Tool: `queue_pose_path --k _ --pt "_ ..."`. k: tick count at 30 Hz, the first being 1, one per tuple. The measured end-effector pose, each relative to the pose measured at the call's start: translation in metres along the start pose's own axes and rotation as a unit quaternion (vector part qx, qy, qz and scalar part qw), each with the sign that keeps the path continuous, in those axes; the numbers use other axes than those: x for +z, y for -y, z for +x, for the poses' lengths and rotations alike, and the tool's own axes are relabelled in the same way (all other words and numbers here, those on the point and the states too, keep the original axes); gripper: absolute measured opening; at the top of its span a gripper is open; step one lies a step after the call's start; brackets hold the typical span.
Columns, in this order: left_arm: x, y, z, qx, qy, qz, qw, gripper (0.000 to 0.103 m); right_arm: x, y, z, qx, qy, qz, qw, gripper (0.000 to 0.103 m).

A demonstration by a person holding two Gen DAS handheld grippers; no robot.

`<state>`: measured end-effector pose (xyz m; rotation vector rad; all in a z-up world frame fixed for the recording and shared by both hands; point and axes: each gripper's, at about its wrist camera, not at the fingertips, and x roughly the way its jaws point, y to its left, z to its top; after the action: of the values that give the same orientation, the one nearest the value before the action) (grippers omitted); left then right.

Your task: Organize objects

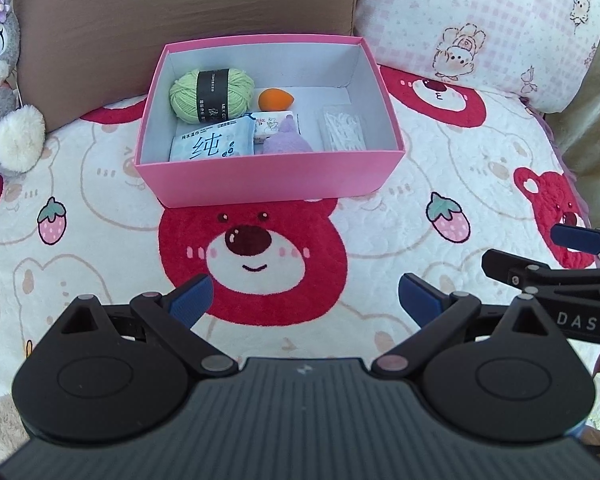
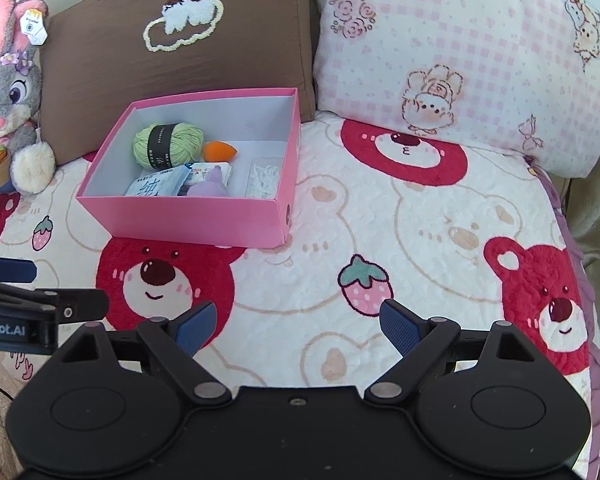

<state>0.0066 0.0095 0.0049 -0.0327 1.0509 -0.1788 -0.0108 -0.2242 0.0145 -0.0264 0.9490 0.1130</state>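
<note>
A pink box (image 1: 268,178) (image 2: 188,220) rests on the bear-print blanket. Inside lie a green yarn ball (image 1: 210,94) (image 2: 168,145), an orange sponge (image 1: 275,100) (image 2: 220,151), a wet-wipes pack (image 1: 212,144) (image 2: 156,186), a small printed packet (image 1: 270,122), a purple plush piece (image 1: 286,140) (image 2: 208,186) and a clear bag of cotton swabs (image 1: 342,128) (image 2: 264,178). My left gripper (image 1: 304,300) hovers open in front of the box, nothing between its fingers. Off to the box's right, my right gripper (image 2: 296,322) is open too and holds nothing.
A brown cushion (image 2: 180,60) and a pink checked pillow (image 2: 460,60) stand behind the box. A grey bunny plush (image 2: 10,100) sits at the far left. The blanket (image 2: 380,220) spreads right of the box to a purple edge (image 2: 572,240).
</note>
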Motion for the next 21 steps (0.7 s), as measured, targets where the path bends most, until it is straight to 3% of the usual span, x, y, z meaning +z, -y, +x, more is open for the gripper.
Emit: queue_pose_path --k 6,21 --pt "0.001 0.002 0.003 0.008 -0.013 0.008 0.9999 0.101 0.002 0.009 0.001 0.010 -0.012 0.035 0.999 0.091" --pt "0.002 0.004 0.008 0.009 -0.011 0.012 0.9998 0.101 -0.004 0.011 0.005 0.007 -0.003 0.013 1.000 0.091"
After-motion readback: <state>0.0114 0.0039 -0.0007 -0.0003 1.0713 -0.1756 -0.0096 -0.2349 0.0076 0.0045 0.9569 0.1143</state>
